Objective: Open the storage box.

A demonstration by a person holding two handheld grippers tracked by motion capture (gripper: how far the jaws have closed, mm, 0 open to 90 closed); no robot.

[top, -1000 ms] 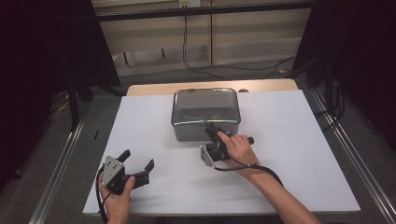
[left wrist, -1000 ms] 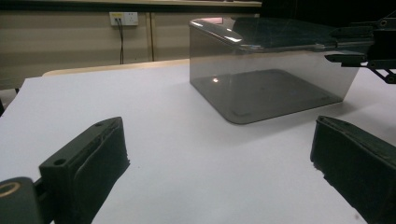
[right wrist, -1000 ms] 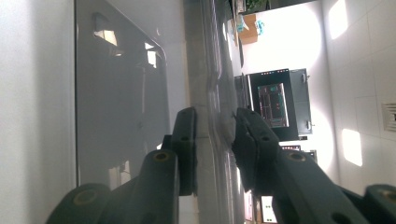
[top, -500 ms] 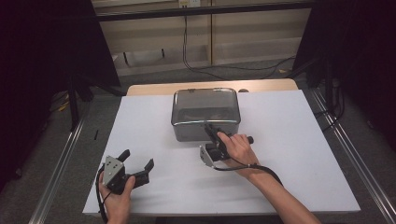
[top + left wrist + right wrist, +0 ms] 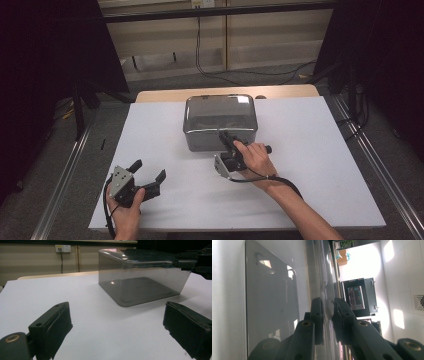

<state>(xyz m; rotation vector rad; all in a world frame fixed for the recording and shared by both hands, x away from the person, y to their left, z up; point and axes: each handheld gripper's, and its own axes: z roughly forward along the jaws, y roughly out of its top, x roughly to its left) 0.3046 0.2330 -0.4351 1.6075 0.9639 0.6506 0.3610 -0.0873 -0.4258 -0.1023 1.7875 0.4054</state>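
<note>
A smoky grey see-through box (image 5: 220, 120) with a lid stands at the back middle of the white table (image 5: 310, 165). My right gripper (image 5: 223, 136), turned on its side, is at the box's near edge. In the right gripper view its jaws (image 5: 327, 307) are shut on the lid's rim, with the box lid (image 5: 272, 297) stretching away to the left. My left gripper (image 5: 148, 169) rests on the table at the near left, open with nothing between its fingers. In the left gripper view the open left gripper (image 5: 120, 332) faces the box (image 5: 140, 282), with the right gripper (image 5: 180, 262) at its top edge.
The white table surface runs wide on both sides of the box. Metal rails (image 5: 60, 185) run along the table's left and right sides. Cables (image 5: 200, 55) lie on the floor behind the table.
</note>
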